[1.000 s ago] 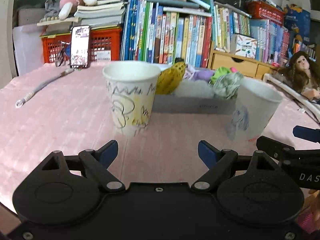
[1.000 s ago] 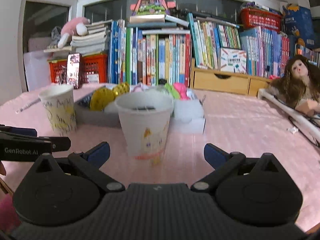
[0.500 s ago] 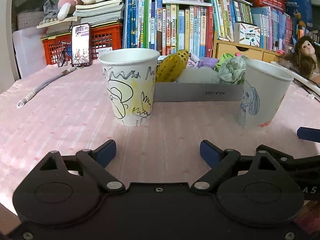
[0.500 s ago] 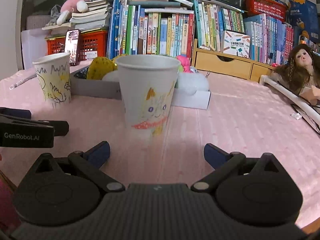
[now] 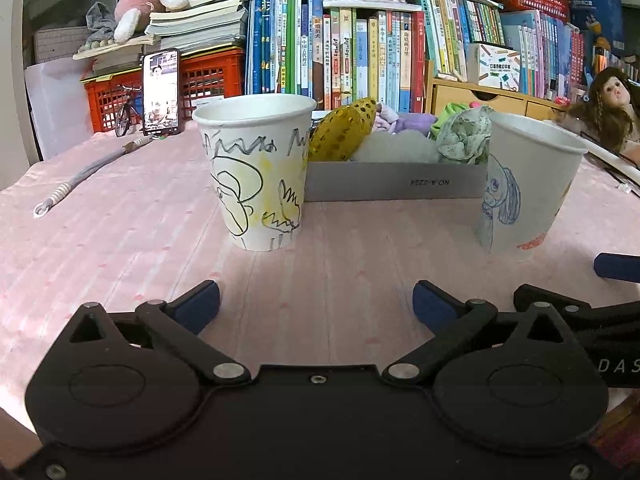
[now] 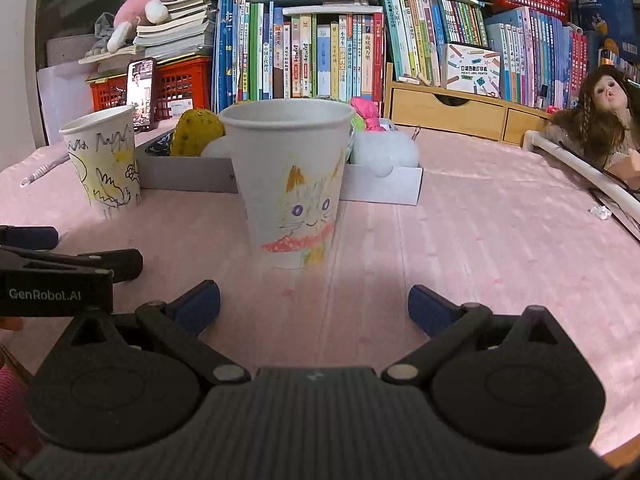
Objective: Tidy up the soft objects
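Both the left gripper (image 5: 316, 300) and the right gripper (image 6: 314, 300) are held wide apart and empty; soft objects (image 5: 464, 136) are heaped in the grey box (image 5: 396, 186), behind two paper cups (image 5: 260, 172) seemingly set as receptacles

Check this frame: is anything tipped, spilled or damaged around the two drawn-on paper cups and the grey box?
Nothing stands out. The yellow-scribbled paper cup and the cat-drawing paper cup stand upright, and the soft items stay inside the grey cardboard box. Both grippers, left and right, hang open.

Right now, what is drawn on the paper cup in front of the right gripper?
A yellow cat face with blue eyes and a red-orange collar on the paper cup, clearest in the right wrist view.
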`<state>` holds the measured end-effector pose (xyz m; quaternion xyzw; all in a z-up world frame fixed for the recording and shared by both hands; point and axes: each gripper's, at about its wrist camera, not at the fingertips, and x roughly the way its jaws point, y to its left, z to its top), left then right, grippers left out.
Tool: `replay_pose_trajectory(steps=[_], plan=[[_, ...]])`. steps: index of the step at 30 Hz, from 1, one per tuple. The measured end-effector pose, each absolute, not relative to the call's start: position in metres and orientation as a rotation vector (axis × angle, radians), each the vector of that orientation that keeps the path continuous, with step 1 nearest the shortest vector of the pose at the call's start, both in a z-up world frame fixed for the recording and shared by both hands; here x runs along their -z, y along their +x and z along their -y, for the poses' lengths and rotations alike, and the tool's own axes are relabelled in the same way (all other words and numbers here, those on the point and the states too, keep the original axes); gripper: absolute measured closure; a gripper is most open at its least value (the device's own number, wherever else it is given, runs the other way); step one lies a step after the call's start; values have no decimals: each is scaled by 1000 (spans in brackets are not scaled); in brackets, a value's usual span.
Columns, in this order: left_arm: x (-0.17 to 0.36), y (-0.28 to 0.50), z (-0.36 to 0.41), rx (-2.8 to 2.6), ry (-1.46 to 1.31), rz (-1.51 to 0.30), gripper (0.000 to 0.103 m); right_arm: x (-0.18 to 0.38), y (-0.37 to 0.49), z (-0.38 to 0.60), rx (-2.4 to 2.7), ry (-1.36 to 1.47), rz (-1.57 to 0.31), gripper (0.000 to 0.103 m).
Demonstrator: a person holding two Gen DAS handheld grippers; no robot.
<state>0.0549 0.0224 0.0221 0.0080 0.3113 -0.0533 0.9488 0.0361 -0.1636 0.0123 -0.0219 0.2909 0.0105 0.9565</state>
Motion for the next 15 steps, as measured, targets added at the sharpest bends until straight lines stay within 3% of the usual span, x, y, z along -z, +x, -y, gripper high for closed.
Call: replay_pose_trajectory(steps=[15], plan=[[-22,55,-23,108,14,-634,0,-13,36,163,-21,-44,-591,0]])
